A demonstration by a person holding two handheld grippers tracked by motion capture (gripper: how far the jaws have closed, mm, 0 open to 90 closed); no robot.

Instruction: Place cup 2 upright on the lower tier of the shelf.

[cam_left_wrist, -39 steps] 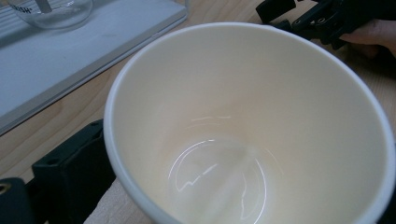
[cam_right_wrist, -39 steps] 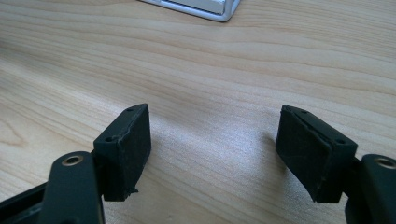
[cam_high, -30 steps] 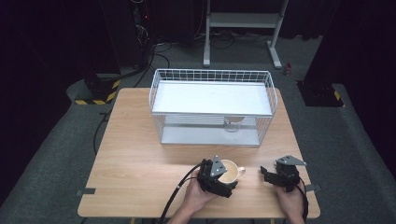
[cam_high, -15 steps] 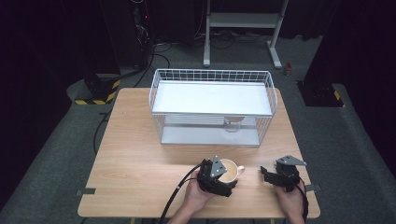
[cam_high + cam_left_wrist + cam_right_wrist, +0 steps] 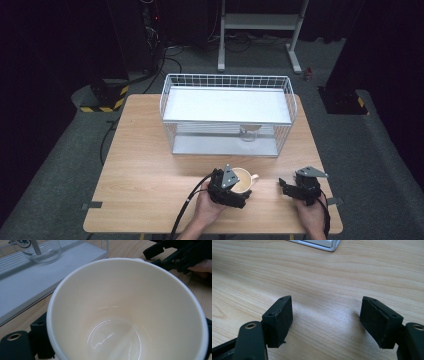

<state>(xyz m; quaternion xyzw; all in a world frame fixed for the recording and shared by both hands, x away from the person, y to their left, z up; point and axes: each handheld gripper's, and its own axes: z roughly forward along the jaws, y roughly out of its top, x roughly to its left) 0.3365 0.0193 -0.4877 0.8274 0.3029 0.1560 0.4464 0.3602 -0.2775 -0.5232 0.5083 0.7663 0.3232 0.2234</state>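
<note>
At the near edge of the wooden table, the left gripper has its jaws set wide around a cream mug, pinching it; in the left gripper view the mug's empty, glossy inside faces the camera with a black jaw showing at either side of its wall. The mug stands on the table just ahead of the person's left hand, its handle pointing toward the right gripper. That gripper lies near the table's front right corner, well apart from the mug, jaws spread with nothing but bare wood between the pads.

Open tabletop runs to the left of the mug and between it and the white wire basket, which takes up the far middle of the table and reaches close to its back edge. Inside the basket, near its front right, stands a clear glass; the left gripper view shows dark lettering on it, the legible part reading "ISH", the rest cut off. Beyond the table a white metal stand rises from the dark floor.
</note>
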